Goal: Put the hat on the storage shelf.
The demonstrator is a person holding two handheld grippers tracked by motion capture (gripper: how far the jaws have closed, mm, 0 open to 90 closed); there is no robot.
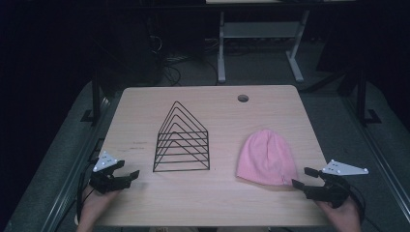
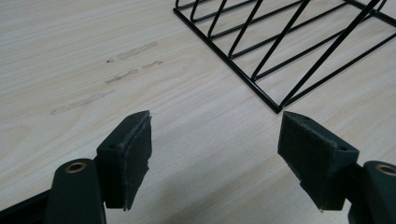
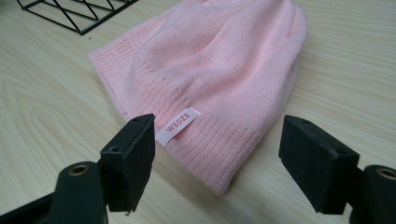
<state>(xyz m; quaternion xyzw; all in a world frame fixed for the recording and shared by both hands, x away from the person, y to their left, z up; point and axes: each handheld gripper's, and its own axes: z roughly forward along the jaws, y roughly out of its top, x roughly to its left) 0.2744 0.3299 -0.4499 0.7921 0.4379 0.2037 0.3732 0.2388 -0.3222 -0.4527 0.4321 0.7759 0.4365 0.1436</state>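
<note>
Both grippers' fingers (image 3: 130, 158) wide open — empty; right near pink hat (image 3: 210, 70).

rack (image 1: 182, 140) centre on table (image 1: 145, 104) | hat (image 1: 267, 158) right of rack

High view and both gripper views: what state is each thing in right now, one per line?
Pink beanie: lying flat on the table, ribbed hem and label toward the right claw, not held.
Wire rack: standing upright on the table, empty, untouched.
Left claw: open, empty, near the rack's corner.
Right claw: open, empty, at the beanie's hem.
Table: faint scuff marks left of the rack.
</note>
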